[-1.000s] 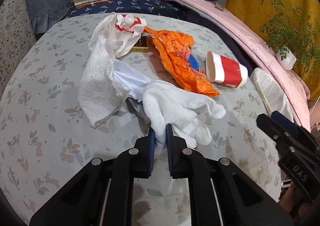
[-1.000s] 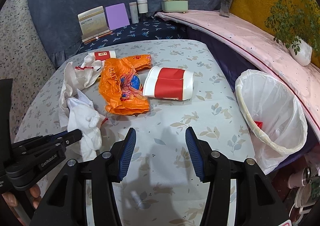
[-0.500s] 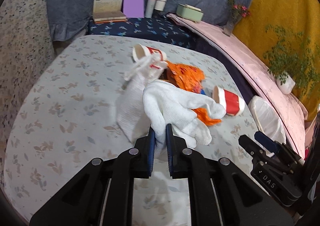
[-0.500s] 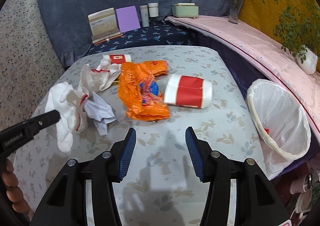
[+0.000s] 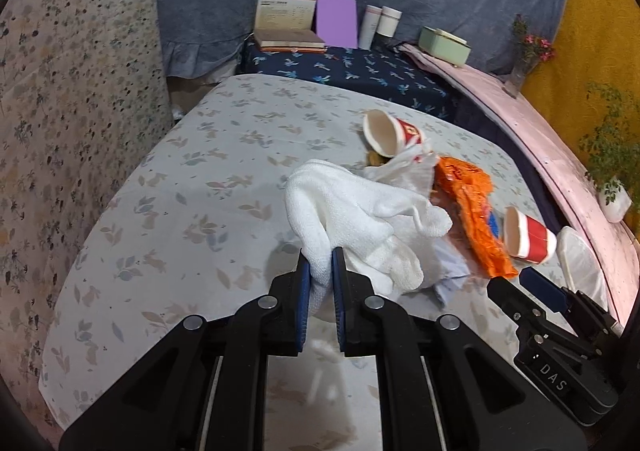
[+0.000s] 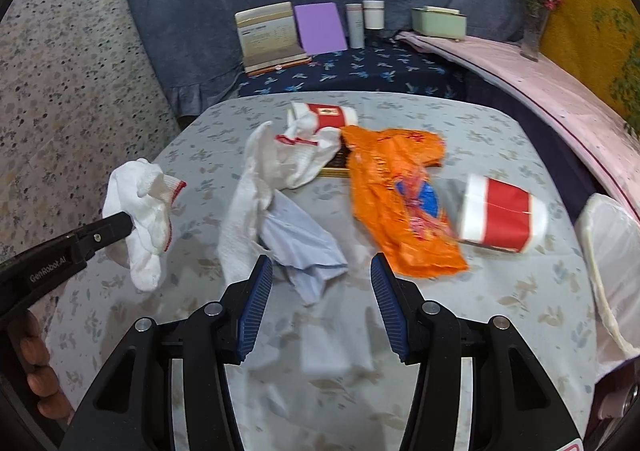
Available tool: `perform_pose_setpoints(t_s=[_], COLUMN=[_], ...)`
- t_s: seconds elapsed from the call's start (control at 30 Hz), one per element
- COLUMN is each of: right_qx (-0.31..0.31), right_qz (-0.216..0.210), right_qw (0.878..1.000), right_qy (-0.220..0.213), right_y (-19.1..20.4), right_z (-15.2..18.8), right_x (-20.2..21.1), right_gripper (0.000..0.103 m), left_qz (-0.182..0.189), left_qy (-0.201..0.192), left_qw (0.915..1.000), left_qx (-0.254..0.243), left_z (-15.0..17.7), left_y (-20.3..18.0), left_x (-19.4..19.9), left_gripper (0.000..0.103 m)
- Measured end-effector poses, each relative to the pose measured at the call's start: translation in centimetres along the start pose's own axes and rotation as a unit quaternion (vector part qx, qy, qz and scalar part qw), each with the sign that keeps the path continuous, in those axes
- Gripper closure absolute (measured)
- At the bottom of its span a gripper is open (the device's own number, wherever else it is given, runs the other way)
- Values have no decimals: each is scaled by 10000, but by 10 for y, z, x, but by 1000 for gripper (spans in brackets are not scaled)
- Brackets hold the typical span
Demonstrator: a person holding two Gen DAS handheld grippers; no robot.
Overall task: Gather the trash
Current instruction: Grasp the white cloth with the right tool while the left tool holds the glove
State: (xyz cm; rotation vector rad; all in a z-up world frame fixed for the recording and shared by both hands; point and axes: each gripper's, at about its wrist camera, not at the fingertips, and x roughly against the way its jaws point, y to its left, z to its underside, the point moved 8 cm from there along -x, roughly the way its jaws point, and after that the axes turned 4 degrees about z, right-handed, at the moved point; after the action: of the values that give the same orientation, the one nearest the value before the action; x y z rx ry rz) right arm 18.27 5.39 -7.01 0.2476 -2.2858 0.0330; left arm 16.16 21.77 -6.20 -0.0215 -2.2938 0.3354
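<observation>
1. Nearest to us, the left gripper (image 5: 318,279) has its fingers clamped on a fold of the white glove (image 5: 360,219). The glove hangs limp, clear of the desk (image 5: 180,211); in the right wrist view it dangles from the finger tips at the left, red trim showing at the cuff (image 6: 146,223). We judge a pinch on one fold suits a soft knit piece: it lifts whole and drops freely.
2. The right gripper (image 6: 322,303) holds nothing, its fingers standing wide apart over the desk. Its line points at the crumpled pale blue paper (image 6: 304,247) just ahead, which we take as the likely next pick.
3. Beside that paper lies a white paper towel (image 6: 244,219), running back to a second glove (image 6: 308,155) bunched by a small paper cup (image 6: 334,116) on its side.
4. Right of these, an orange plastic bag (image 6: 396,203), flattened and creased, touches a larger red-and-white cup (image 6: 500,217), also tipped over.
5. At the desk's right edge sits the bin with its white liner (image 6: 612,251), mouth open. We judge the held glove must travel across the litter to reach it.
6. Farthest back: books (image 6: 268,35), bottles and a green box on a shelf, not trash.
</observation>
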Motion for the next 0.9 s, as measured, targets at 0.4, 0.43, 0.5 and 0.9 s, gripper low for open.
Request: perform_pose_setpoints(t_s=[0.4, 0.43, 0.5, 0.9], right_qx=[325, 330, 320, 87], right_qz=[-244, -258, -300, -412], right_qw=[9988, 9986, 9984, 9988], right_qy=[288, 318, 368, -236], right_y=[41, 42, 43, 21], right_z=[-11, -10, -10, -41], right_x=[-46, -48, -52, -2], right_gripper=[70, 75, 89, 100], left_qz=[-28, -21, -2, 155], left_qy=[125, 132, 138, 48], left_qw=[9998, 9998, 9998, 9999], left_qx=[174, 172, 164, -30], left_z=[-3, -3, -3, -8], left_y=[25, 24, 23, -8], left_x=[-20, -21, -22, -15], left_gripper=[93, 93, 93, 93])
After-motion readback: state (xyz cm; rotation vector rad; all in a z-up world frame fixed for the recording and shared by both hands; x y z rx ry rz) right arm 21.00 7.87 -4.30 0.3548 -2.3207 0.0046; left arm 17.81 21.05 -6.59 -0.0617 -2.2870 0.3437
